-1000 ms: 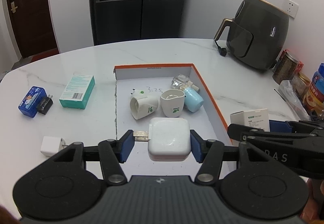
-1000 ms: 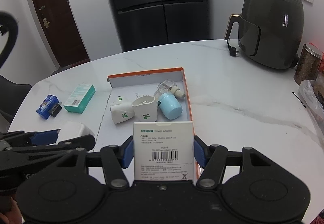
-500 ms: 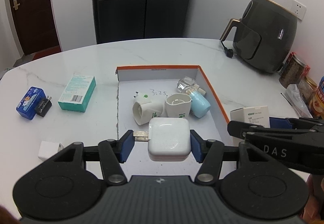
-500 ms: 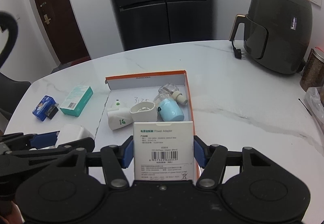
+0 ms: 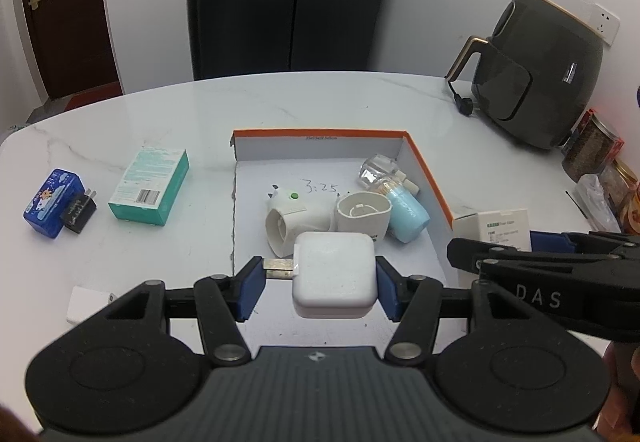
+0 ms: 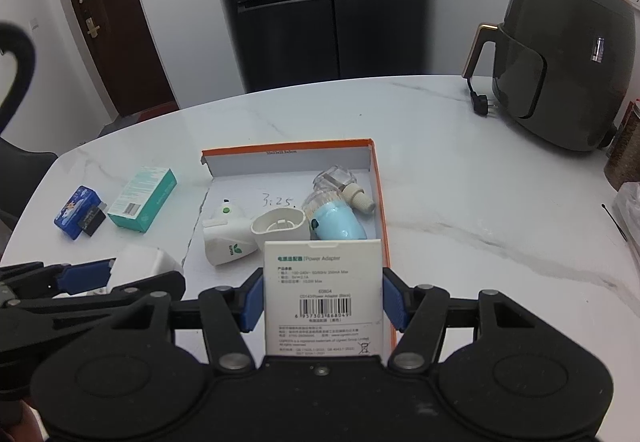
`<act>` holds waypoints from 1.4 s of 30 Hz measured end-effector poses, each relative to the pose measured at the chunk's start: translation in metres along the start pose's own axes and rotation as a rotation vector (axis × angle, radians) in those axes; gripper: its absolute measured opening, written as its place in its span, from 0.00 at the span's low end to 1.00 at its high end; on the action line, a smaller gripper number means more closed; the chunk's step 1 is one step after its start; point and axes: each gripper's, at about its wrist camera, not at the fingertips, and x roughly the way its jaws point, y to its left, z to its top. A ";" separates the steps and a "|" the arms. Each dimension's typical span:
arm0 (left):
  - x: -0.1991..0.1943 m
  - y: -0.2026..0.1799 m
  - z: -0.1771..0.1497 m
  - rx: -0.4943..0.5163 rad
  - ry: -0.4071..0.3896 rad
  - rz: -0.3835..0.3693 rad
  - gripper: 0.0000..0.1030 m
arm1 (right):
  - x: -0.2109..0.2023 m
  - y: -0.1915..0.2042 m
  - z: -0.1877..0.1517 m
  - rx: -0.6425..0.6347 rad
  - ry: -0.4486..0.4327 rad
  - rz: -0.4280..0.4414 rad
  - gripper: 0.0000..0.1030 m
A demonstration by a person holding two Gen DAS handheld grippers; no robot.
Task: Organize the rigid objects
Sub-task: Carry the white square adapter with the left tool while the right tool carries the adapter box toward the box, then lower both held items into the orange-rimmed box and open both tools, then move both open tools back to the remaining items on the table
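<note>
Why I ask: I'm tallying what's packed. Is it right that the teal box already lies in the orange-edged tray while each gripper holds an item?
Not quite: the left wrist view shows the teal box on the table, left of the orange-edged tray. Each gripper does hold an item.

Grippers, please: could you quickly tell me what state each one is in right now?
Left gripper: closed on the white power adapter.
Right gripper: closed on the white adapter box.
</note>
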 end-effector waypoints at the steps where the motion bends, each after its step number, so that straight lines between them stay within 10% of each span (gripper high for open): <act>1: 0.002 0.001 0.000 -0.003 0.003 0.000 0.57 | 0.002 0.000 0.001 -0.002 0.002 0.000 0.70; 25: 0.025 -0.013 0.003 0.013 0.026 -0.076 0.65 | 0.000 -0.012 0.009 0.032 -0.050 -0.039 0.72; 42: -0.016 0.055 -0.005 -0.058 -0.013 0.053 0.70 | -0.003 0.055 0.010 -0.029 -0.065 0.037 0.76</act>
